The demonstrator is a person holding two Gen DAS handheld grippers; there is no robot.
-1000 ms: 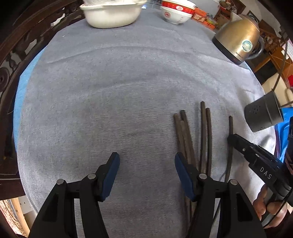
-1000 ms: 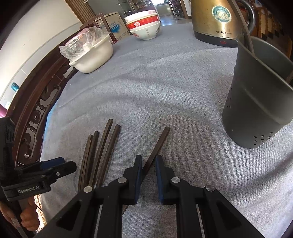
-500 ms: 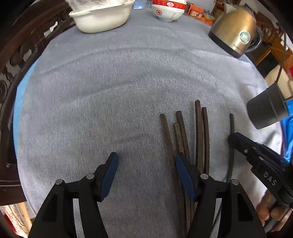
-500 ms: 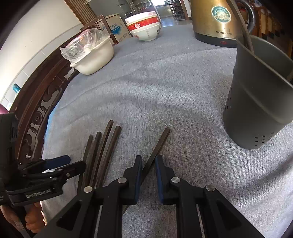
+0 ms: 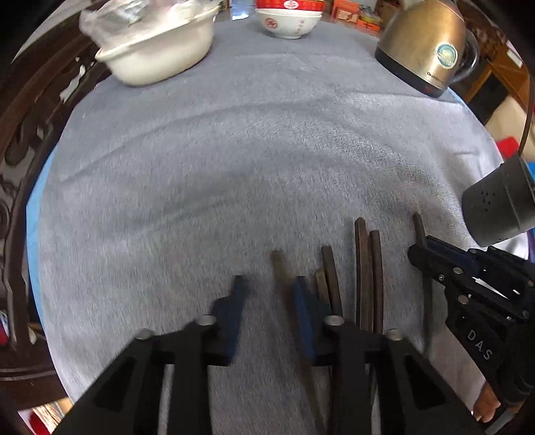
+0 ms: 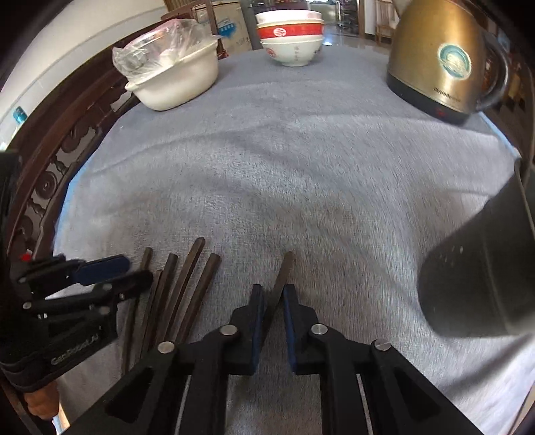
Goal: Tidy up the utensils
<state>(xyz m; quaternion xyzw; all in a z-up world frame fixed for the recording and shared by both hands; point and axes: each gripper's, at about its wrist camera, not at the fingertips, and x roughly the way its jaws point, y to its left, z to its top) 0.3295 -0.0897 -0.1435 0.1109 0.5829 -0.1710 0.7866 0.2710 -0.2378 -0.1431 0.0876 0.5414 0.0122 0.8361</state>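
Several dark brown chopsticks (image 5: 364, 267) lie side by side on the grey tablecloth (image 5: 234, 150). My left gripper (image 5: 269, 284) is open, its jaws narrowed, with the leftmost chopstick (image 5: 279, 267) between its fingers near the right pad. My right gripper (image 6: 273, 292) is shut on a single chopstick (image 6: 282, 271) that lies apart to the right of the bundle (image 6: 187, 277). The dark grey perforated utensil holder (image 6: 481, 277) stands at the right; it also shows in the left wrist view (image 5: 501, 204).
A white dish covered in plastic (image 5: 157, 50) and stacked red-and-white bowls (image 5: 289, 16) stand at the far side. A gold electric kettle (image 5: 424, 47) stands at the far right. Carved dark wood (image 6: 57, 160) borders the table's left edge.
My left gripper has moved right over the chopstick bundle and its jaws have narrowed. My right gripper has swung left with its chopstick, so the holder now sits at the view's right edge.
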